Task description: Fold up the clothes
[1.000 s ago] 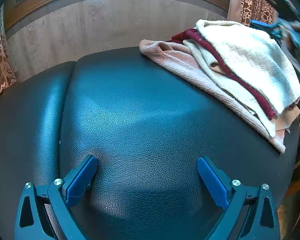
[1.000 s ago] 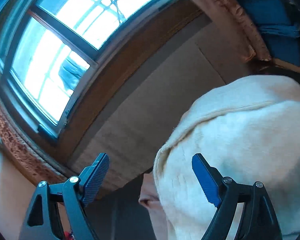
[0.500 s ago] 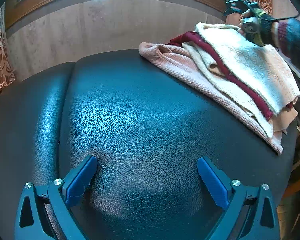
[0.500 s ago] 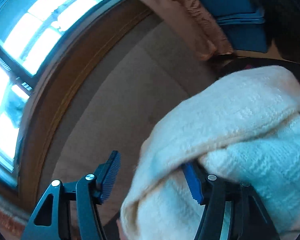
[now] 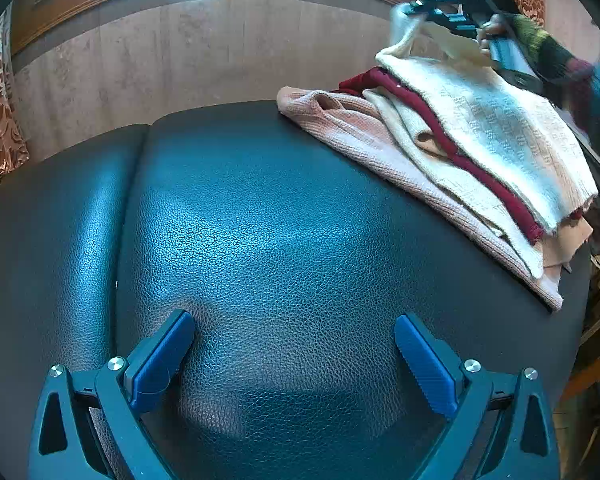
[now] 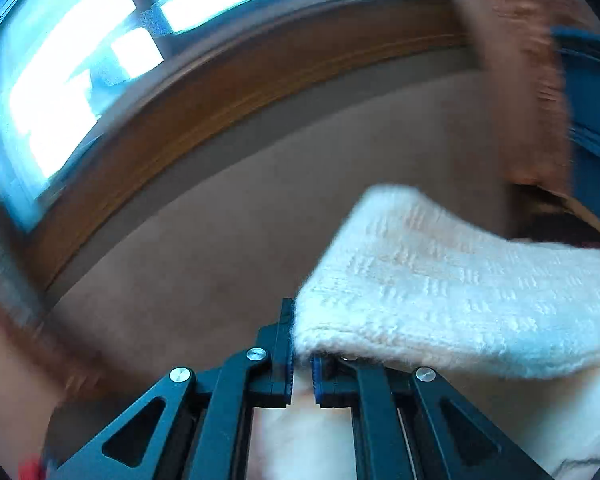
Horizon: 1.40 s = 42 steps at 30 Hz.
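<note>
Right tool (image 6: 301, 364) clamped on cream knit (image 6: 460, 292), lifting its corner off pile (image 5: 440, 160) at tabletop's (image 5: 260, 220) far right corner; left tool (image 5: 294, 360) spread wide, empty.

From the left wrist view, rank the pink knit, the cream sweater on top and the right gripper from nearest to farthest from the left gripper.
1. Pink knit, bottom of the pile, ahead right.
2. Cream sweater, top of the pile.
3. Right gripper, far right, raised, pinching the sweater's edge.

Measured from the left gripper.
</note>
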Tool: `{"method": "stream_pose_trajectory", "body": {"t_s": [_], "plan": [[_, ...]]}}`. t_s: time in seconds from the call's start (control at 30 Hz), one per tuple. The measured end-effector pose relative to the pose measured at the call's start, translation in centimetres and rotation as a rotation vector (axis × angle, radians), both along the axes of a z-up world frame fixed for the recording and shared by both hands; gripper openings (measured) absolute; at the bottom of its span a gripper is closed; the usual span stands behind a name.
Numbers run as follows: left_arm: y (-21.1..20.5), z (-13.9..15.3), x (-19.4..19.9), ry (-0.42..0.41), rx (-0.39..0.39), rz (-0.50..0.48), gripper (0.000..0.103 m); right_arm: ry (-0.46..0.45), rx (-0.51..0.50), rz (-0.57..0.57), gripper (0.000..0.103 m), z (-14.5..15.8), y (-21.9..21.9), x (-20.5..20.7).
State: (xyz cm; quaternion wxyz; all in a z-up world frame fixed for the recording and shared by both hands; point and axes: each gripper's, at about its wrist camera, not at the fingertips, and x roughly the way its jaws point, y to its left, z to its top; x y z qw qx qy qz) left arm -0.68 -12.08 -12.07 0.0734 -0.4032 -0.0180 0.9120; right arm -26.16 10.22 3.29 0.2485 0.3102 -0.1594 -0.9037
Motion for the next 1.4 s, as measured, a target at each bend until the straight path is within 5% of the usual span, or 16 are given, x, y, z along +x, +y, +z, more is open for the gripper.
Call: {"method": "stream_pose_trajectory", "body": {"t_s": [0.2, 0.27, 0.43, 0.53, 0.67, 0.87, 1.1, 1.27, 1.3, 1.33, 1.4], "plan": [[-0.7, 0.4, 0.1, -0.009, 0.029, -0.008, 0.1, -0.101, -0.123, 0.254, 0.007, -4.8, -3.1, 10.6], [-1.4, 1.0, -0.2, -0.031, 0.052, 0.003, 0.084, -0.151, -0.162, 0.272, 0.007, -7.1, -2.4, 14.1], [-4.9, 3.8, -1.9, -0.075, 0.4, 0.01, 0.079, -0.218, -0.212, 0.232, 0.012, -11.3, 1.2, 20.2], [-4.5, 5.4, -4.2, -0.102, 0.476, -0.008, 0.08, -0.252, -0.277, 0.167, 0.016, -12.8, 3.6, 21.9], [-1.9, 5.3, -7.6, -0.185, 0.574, -0.05, 0.08, -0.253, -0.327, 0.132, 0.044, -13.3, 5.7, 24.5], [3.0, 1.7, -11.9, -0.343, 0.683, -0.031, 0.08, -0.214, -0.271, 0.081, 0.046, -13.3, 7.7, 27.0], [4.3, -0.5, -13.4, -0.371, 0.826, 0.044, 0.08, -0.177, -0.187, 0.038, 0.054, -13.3, 9.9, 27.8], [6.0, -0.5, -13.8, -0.392, 0.829, 0.021, 0.079, -0.176, -0.168, 0.011, 0.054, -13.2, 10.2, 27.8], [5.9, -0.4, -13.6, -0.392, 0.821, 0.023, 0.065, -0.175, -0.16, 0.006, 0.054, -13.0, 10.0, 27.7], [6.0, -0.2, -13.5, -0.389, 0.797, 0.028, 0.039, -0.17, -0.145, -0.004, 0.054, -12.7, 9.5, 27.7], [5.3, 0.4, -12.8, -0.365, 0.779, 0.032, 0.022, -0.156, -0.119, -0.024, 0.055, -12.2, 9.2, 27.6]]}}
